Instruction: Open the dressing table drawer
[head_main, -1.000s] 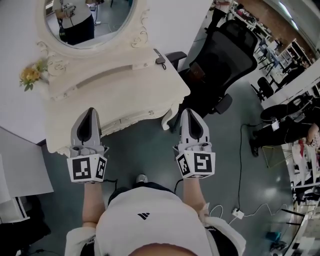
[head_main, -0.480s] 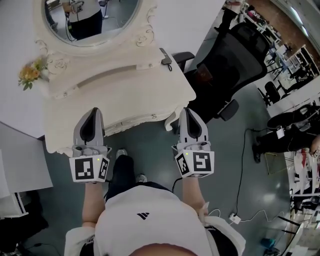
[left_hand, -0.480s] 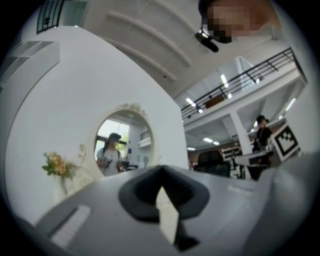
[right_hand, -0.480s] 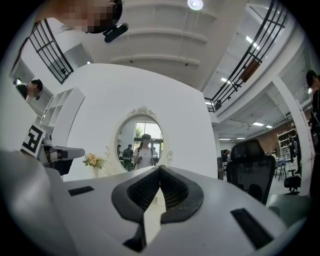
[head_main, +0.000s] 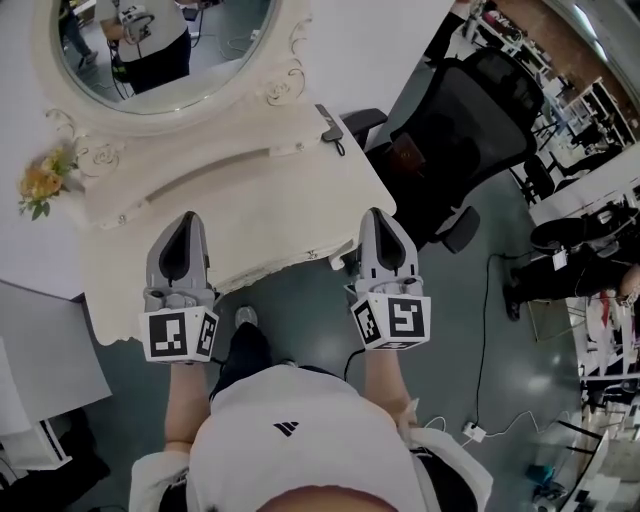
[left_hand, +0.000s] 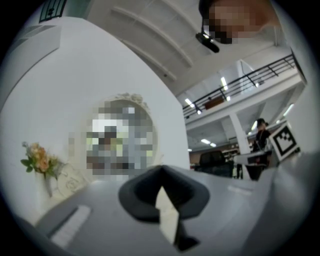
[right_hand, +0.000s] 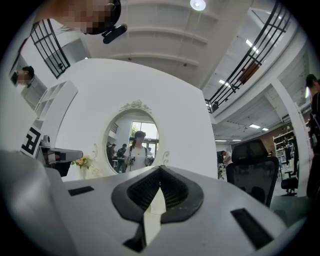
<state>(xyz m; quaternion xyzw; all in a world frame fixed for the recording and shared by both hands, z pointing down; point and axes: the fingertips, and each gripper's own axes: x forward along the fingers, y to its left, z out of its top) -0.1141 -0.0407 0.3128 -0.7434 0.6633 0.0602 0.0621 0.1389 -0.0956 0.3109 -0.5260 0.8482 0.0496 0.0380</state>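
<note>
The drawer (head_main: 270, 264) at centre frame looks shut and untouched; the left hand-held gripper (head_main: 184, 220) and right hand-held gripper (head_main: 376, 214) hover over it, jaws together, empty.

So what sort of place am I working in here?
Probably a big open office or lab hall, not a bedroom: the white dressing table with its oval mirror stands beside a black office chair, with cables across the grey floor.

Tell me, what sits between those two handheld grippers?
Head view: between the left gripper and right gripper lie the dressing table's front edge, grey floor and the person's shoe.
</note>
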